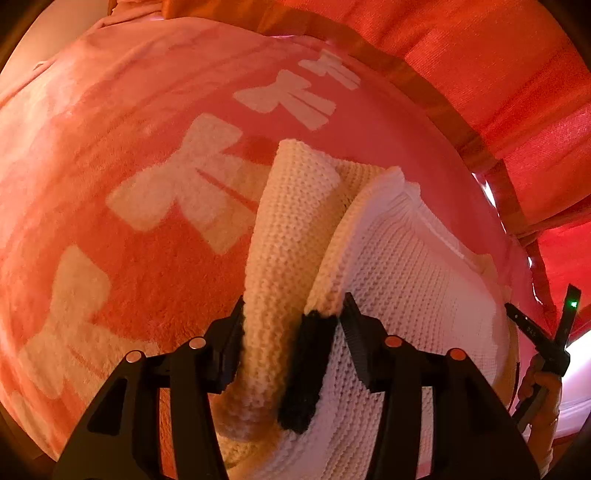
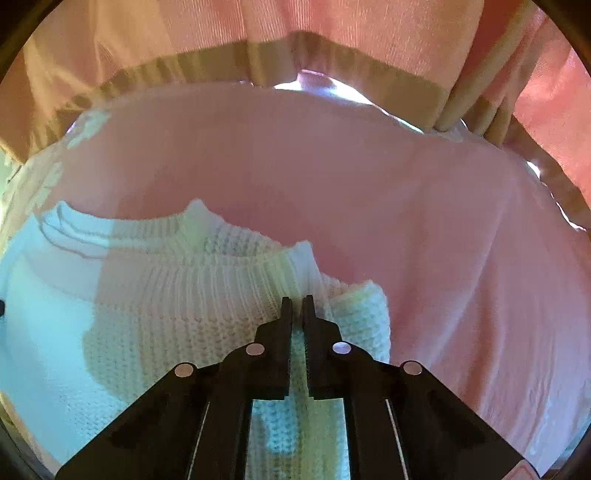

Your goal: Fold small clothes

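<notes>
While it lies on the pink blanket (image 1: pixel 122 155), the white knit sweater (image 1: pixel 413 266) shows bumpy stitches and a ribbed neck, and one cream sleeve (image 1: pixel 284 236) stands up in a long roll. The left claw (image 1: pixel 291 314) is spread, with the sleeve between its fingers; a dark knit edge (image 1: pixel 306 373) sits there too. The right claw (image 2: pixel 297 301) is pressed almost together over the sweater by its neck. Pink curtains (image 2: pixel 369 33) hang behind.
</notes>
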Action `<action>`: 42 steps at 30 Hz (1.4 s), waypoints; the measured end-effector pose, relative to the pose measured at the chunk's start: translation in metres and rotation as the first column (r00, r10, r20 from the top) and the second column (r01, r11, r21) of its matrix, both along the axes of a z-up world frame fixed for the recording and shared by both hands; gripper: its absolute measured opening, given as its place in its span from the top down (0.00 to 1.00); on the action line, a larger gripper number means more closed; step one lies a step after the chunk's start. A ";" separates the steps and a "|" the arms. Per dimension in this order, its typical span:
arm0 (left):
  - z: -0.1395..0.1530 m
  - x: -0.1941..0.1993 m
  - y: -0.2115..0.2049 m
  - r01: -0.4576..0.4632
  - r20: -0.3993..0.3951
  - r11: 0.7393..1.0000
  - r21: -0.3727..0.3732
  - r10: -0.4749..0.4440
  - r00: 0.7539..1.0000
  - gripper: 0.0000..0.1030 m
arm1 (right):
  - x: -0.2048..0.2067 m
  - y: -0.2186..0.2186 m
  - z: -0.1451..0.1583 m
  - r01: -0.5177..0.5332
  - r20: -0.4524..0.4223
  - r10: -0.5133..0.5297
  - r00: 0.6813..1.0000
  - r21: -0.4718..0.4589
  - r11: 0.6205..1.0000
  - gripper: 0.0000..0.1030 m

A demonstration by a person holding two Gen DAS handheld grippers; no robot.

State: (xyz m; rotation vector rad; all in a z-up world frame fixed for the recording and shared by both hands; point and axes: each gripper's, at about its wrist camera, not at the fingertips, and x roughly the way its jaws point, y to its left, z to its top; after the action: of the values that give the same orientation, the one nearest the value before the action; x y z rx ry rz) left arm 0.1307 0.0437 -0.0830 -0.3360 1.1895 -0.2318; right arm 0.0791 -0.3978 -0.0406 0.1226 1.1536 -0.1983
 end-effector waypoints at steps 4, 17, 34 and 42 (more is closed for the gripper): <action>0.000 0.002 -0.003 0.007 0.003 1.000 0.004 -0.007 1.000 0.54 | -0.005 -0.019 0.020 0.060 0.076 -0.061 0.995 0.009 0.998 0.97; 0.000 0.007 -0.003 -0.027 -0.032 0.999 -0.032 0.026 0.999 0.67 | -0.025 0.071 0.067 -0.197 0.152 0.169 0.974 0.197 0.960 1.00; 0.071 -0.019 -0.023 0.041 0.110 0.978 -0.205 -0.019 0.994 0.81 | 0.022 0.169 -0.010 -0.323 -0.060 0.342 0.938 0.217 0.921 1.00; 0.099 -0.026 -0.059 0.114 0.171 0.980 -0.162 -0.086 0.982 0.81 | 0.034 0.163 -0.013 -0.330 -0.051 0.350 0.935 0.229 0.916 1.00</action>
State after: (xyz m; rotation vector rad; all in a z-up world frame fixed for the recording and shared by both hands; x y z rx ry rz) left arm 0.1049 -0.0156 0.0161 -0.3996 1.0280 -0.4435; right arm 0.1136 -0.2350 -0.0537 0.1033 1.2660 0.2359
